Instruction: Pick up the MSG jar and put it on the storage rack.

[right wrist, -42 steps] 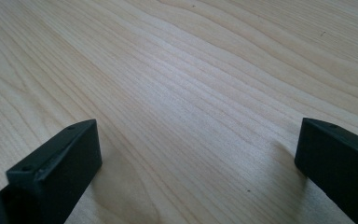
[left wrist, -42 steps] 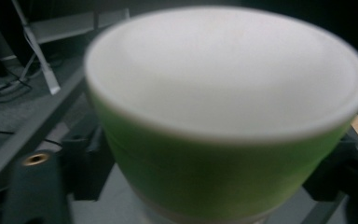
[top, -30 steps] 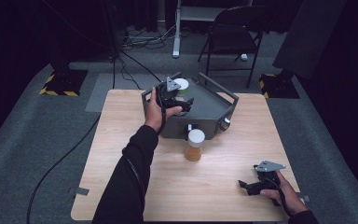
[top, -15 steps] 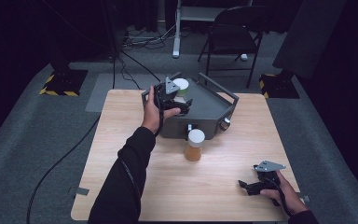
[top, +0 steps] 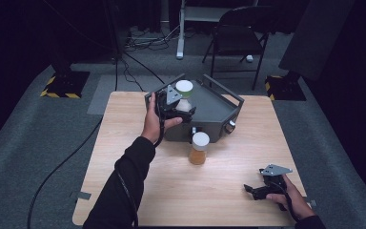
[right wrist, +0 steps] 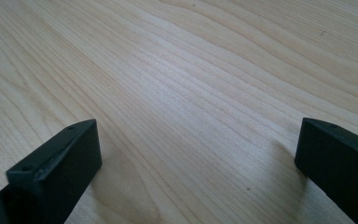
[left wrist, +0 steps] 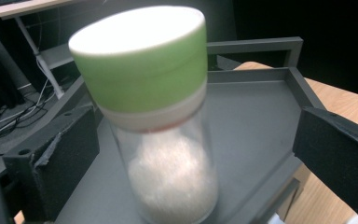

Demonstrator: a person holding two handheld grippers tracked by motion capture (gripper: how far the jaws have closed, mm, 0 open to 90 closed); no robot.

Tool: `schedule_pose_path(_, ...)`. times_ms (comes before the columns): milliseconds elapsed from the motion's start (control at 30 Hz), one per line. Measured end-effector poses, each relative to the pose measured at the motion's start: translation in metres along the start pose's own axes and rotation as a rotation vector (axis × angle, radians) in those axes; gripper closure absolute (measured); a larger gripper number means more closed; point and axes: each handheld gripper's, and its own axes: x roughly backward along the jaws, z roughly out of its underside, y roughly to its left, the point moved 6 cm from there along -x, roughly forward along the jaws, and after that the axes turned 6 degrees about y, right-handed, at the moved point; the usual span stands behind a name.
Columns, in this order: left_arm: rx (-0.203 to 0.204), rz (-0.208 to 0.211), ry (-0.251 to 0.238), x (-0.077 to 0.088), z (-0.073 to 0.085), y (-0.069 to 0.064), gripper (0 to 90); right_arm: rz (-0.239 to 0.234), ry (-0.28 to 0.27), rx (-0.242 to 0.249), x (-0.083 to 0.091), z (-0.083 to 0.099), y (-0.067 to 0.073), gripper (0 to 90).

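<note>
A clear jar with a green-and-white lid (left wrist: 158, 116), holding white grains, stands in the near-left part of a grey metal tray (left wrist: 256, 121). My left gripper (top: 181, 109) is open around it, and a gap shows between each jaw and the glass. In the high view the jar (top: 184, 90) rises just beyond that hand. A second jar (top: 199, 149), white-lidded with amber contents, stands on the table in front of the tray (top: 219, 107). My right gripper (top: 251, 190) rests open near the table's front right, with bare wood between its jaws (right wrist: 196, 154).
The wooden table (top: 138, 171) has open room to the left and in front. The tray has raised handles at its ends. Behind the table stand a folding chair (top: 238, 33) and stands with cables on the grey carpet.
My left gripper has drawn back a little toward the person while the green-lidded jar stays in the tray. The right gripper and the amber jar have not moved.
</note>
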Motion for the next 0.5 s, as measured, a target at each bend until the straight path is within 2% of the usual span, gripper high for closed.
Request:
schedule_pose_path(133,-0.049,0.003,0.013,0.002,0.012,-0.002,0.3,0.001,0.000,0.001,0.000,0.000,0.000,0.1)
schedule_pose_path(200,-0.061,-0.002,0.019,0.003,0.017,-0.003,0.3,0.001,0.000,0.000,0.000,0.000,0.000,0.1)
schedule_pose_path(400,-0.065,0.008,0.028,0.009,0.031,-0.003,0.3,0.001,0.000,0.000,0.000,0.000,0.000,0.1)
schedule_pose_path(500,-0.086,0.020,0.043,0.013,0.041,-0.004,0.3,0.001,0.000,0.000,0.000,0.000,0.000,0.1)
